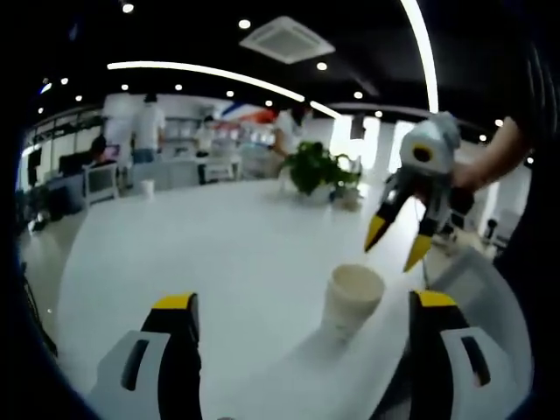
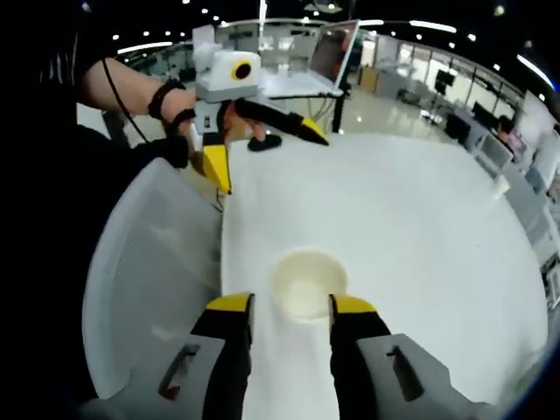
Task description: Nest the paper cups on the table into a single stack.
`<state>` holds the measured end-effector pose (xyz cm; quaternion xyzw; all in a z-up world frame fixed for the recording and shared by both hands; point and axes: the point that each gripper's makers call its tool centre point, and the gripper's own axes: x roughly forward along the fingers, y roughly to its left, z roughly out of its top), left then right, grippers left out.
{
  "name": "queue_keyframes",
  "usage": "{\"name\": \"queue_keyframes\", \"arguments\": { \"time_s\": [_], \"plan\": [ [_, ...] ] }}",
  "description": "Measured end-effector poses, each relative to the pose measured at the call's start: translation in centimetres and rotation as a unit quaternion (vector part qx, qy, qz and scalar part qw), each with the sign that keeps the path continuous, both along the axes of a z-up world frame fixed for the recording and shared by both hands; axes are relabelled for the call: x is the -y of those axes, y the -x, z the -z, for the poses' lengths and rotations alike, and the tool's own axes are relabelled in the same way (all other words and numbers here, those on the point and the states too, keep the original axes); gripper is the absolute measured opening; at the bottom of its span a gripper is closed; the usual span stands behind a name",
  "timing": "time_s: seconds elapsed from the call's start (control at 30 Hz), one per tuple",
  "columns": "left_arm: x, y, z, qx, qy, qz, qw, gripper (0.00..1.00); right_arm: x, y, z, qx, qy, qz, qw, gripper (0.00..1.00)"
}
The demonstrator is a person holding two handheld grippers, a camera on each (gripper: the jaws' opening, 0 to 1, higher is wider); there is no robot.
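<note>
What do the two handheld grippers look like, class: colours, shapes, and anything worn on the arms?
Each gripper, left and right, has a white body, black tapering jaws with yellow tips. The arm holding the left gripper wears a dark wrist strap with a thin black cable.

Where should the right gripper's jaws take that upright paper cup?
Grip the paper cup across its upper wall just below the rim, coming down from above. It stands upright, mouth open, and the right gripper already hangs over it with jaws open either side.
</note>
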<state>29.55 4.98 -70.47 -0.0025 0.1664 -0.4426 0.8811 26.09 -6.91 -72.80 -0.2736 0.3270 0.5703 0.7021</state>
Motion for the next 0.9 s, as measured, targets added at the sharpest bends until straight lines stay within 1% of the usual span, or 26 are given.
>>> {"name": "queue_keyframes", "arguments": {
  "time_s": [0.07,0.17,0.33,0.37,0.4,0.43,0.5,0.57,0.67,0.8,0.9],
  "plan": [
    [0.3,0.2,0.2,-0.002,-0.006,0.009,0.9999,0.98,0.3,-0.1,0.1,0.008,-0.002,0.004,1.0000,0.38],
    [0.7,0.3,0.5,-0.001,-0.014,0.019,0.9997,0.98,0.7,-0.3,0.4,0.007,-0.005,0.021,0.9997,0.42],
    [1.4,0.5,0.9,-0.005,-0.021,0.038,0.9990,0.97,1.1,-0.3,0.8,0.001,-0.006,0.034,0.9994,0.42],
    [1.5,0.5,0.9,-0.004,-0.025,0.041,0.9988,0.97,1.2,-0.2,1.1,-0.001,-0.004,0.039,0.9992,0.41],
    [1.6,0.4,0.9,0.003,-0.033,0.044,0.9985,0.97,1.4,-0.3,1.3,0.001,-0.001,0.044,0.9990,0.41],
    [1.7,0.3,1.0,0.002,-0.035,0.046,0.9983,0.96,1.5,-0.3,1.3,0.002,-0.004,0.046,0.9989,0.41],
    [1.8,0.2,1.1,0.000,-0.036,0.051,0.9981,0.95,1.6,-0.2,1.7,-0.008,-0.007,0.059,0.9982,0.41],
    [2.0,0.3,1.1,0.003,-0.041,0.058,0.9975,0.94,1.6,-0.2,1.8,-0.005,-0.010,0.062,0.9980,0.41],
    [2.3,0.4,0.9,0.015,-0.047,0.068,0.9965,0.89,1.5,-0.2,1.8,-0.006,-0.012,0.070,0.9975,0.41],
    [2.7,0.6,1.3,0.008,-0.052,0.080,0.9954,0.86,1.5,-0.4,1.8,-0.007,-0.016,0.077,0.9969,0.41],
    [3.1,0.8,1.5,0.006,-0.056,0.093,0.9941,0.81,1.5,-0.7,1.8,-0.005,-0.016,0.078,0.9968,0.41]
  ]
}}
